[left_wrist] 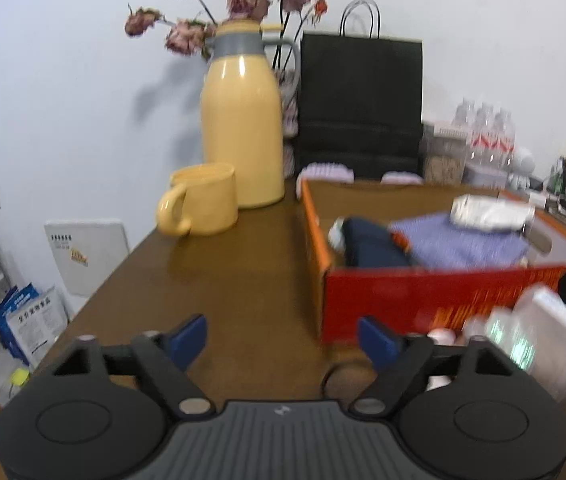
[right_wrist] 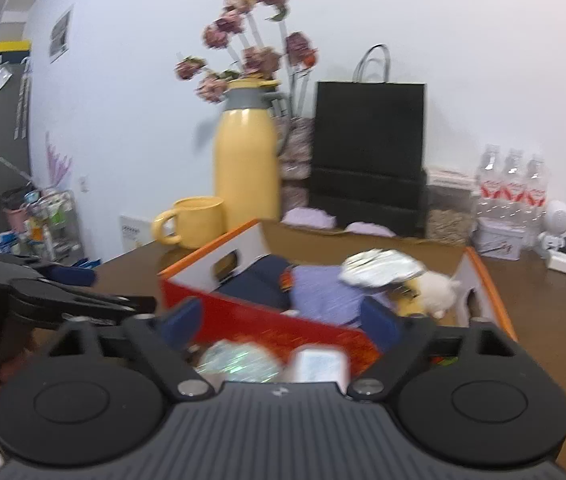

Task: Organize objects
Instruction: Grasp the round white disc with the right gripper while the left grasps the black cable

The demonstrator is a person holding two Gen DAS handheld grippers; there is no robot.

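Note:
An open red and orange box (left_wrist: 435, 292) (right_wrist: 267, 320) stands on the brown table (left_wrist: 223, 280). In it lie a navy cloth (left_wrist: 371, 248), a purple cloth (right_wrist: 323, 292), a silver foil pack (right_wrist: 379, 268) and a white plush toy (right_wrist: 439, 292). My left gripper (left_wrist: 285, 340) hovers over bare table left of the box, jaws apart with nothing between them. My right gripper (right_wrist: 281, 320) is just before the box's near wall, jaws apart and gripping nothing. Below it lie a blurred shiny clear container (right_wrist: 239, 364) (left_wrist: 543, 332) and a small white item (right_wrist: 319, 364).
A yellow mug (left_wrist: 203, 200) and a tall yellow jug (left_wrist: 243, 132) with dried flowers behind it stand at the back left. A black paper bag (left_wrist: 363, 104), water bottles (right_wrist: 515, 184) and cables sit along the wall. The table's left edge drops to floor clutter.

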